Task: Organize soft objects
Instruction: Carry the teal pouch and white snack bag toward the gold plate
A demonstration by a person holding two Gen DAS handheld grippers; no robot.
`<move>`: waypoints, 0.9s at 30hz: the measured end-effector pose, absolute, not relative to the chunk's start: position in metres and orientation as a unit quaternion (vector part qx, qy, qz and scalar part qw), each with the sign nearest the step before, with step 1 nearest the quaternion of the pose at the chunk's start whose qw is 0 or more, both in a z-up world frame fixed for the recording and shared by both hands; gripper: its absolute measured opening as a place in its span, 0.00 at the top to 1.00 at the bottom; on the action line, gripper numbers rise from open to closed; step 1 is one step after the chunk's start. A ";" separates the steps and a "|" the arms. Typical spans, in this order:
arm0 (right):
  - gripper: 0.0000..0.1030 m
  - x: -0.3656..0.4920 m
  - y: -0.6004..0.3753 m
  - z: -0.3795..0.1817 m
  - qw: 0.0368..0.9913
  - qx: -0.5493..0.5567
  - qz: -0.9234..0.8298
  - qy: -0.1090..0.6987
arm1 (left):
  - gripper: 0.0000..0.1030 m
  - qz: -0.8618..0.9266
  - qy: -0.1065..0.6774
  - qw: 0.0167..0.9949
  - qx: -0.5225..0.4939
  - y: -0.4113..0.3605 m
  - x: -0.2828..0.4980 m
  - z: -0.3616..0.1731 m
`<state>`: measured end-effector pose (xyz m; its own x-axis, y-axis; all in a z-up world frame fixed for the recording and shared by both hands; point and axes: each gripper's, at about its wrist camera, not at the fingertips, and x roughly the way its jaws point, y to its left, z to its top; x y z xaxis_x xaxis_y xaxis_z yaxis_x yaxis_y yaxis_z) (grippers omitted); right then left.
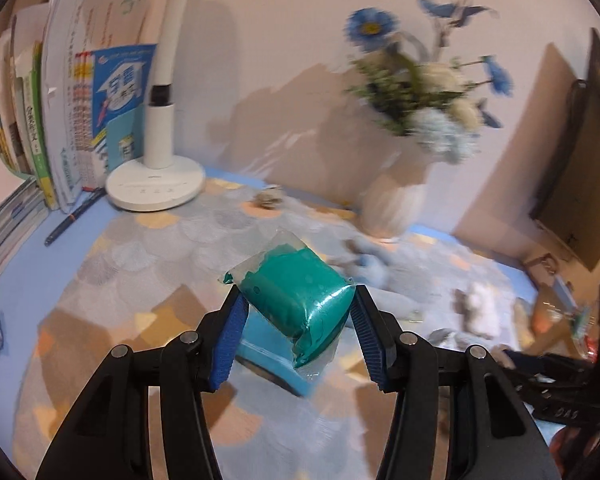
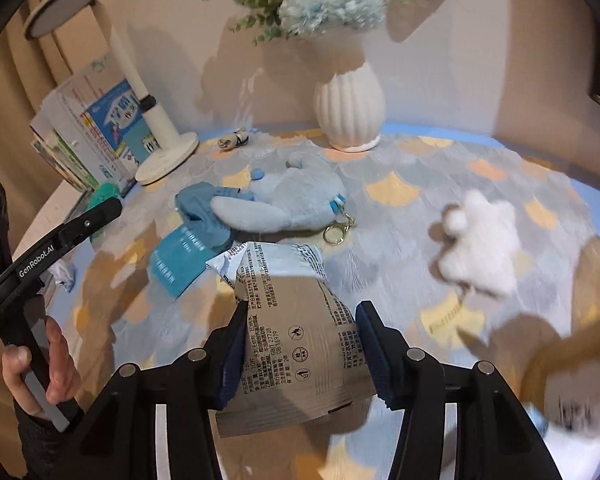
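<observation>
The left gripper (image 1: 298, 312) pinches a green pouch (image 1: 300, 302) crosswise, its long axis running away from the jaws, lifted above the desk (image 1: 148, 248) near the left edge. The right gripper (image 2: 302, 344) clamps a printed packet (image 2: 296, 336) over the desk's front edge. The blue plush (image 2: 288, 200) lies at the middle, ahead of the right gripper, which looks nearer to it; the white plush (image 2: 480, 240) sits toward the right edge.

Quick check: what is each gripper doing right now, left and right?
Left gripper: shut on the green clay pack.
Right gripper: shut on the printed tissue pack.
</observation>
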<state>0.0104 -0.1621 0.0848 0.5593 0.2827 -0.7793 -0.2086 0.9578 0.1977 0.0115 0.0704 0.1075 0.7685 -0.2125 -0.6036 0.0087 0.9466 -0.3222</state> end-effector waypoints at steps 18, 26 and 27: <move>0.50 -0.144 -0.249 0.140 0.937 -0.009 0.019 0.350 | 0.52 -0.236 0.349 0.902 -0.089 -0.122 -0.061 0.142; 0.50 -0.185 -0.328 0.149 0.926 0.007 -0.035 0.376 | 0.52 -0.321 0.374 0.870 -0.027 -0.228 -0.094 0.142; 0.50 -0.189 -0.337 0.150 0.924 0.012 -0.043 0.380 | 0.52 -0.330 0.378 0.865 -0.022 -0.239 -0.097 0.141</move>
<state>-0.1891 -0.3371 0.1501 0.7082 -0.0699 -0.7026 0.0875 0.9961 -0.0109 -0.0972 -0.2394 0.1406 0.4957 -0.5882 -0.6389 0.5546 0.7806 -0.2883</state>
